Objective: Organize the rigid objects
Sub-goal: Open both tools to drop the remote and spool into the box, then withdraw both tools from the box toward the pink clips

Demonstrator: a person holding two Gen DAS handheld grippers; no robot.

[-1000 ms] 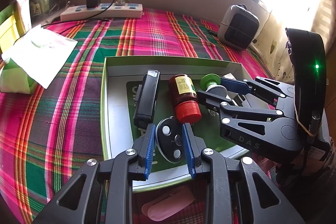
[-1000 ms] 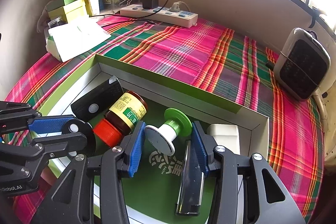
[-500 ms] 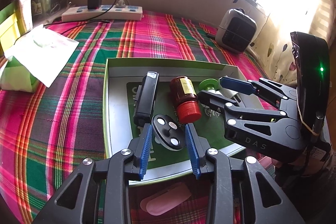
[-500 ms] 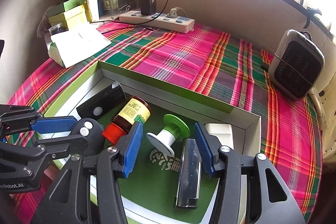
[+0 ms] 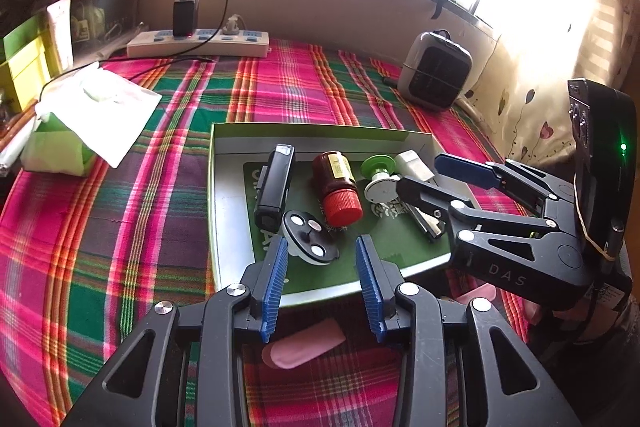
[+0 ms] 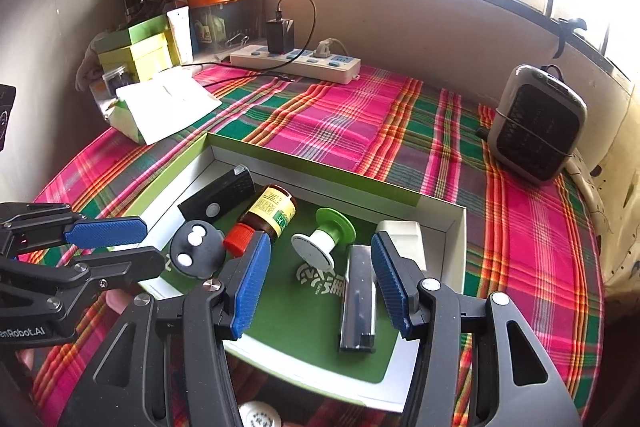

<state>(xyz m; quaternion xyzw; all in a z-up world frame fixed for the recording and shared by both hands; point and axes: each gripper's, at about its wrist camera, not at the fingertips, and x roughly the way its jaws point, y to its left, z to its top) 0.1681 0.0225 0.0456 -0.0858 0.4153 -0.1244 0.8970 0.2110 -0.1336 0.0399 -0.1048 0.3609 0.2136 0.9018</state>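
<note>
The left gripper point(image 5: 322, 281) is hovering at the near edge of the shallow green-rimmed box point(image 5: 312, 129); its ribbed blue jaws are opening and nothing is pressing between them. The round black disc point(image 5: 310, 237) with three pale dots is lying just beyond the left pad, free inside the box. Going to the right, a long black rectangular device point(image 5: 276, 187) is lying flat, then a brown glass bottle point(image 5: 338, 183) with a ridged red cap is lying on its side, then a spool point(image 6: 326, 241) with a green flange and a white flange. The right gripper point(image 6: 318, 283) is hanging above the green printed floor of the box with its jaws standing apart, holding nothing. A flat silver-grey bar point(image 6: 359, 301) is lying between and below them, beside a white block point(image 6: 402, 237). The box is resting on a pink and green checked cloth point(image 6: 340, 115)
</note>
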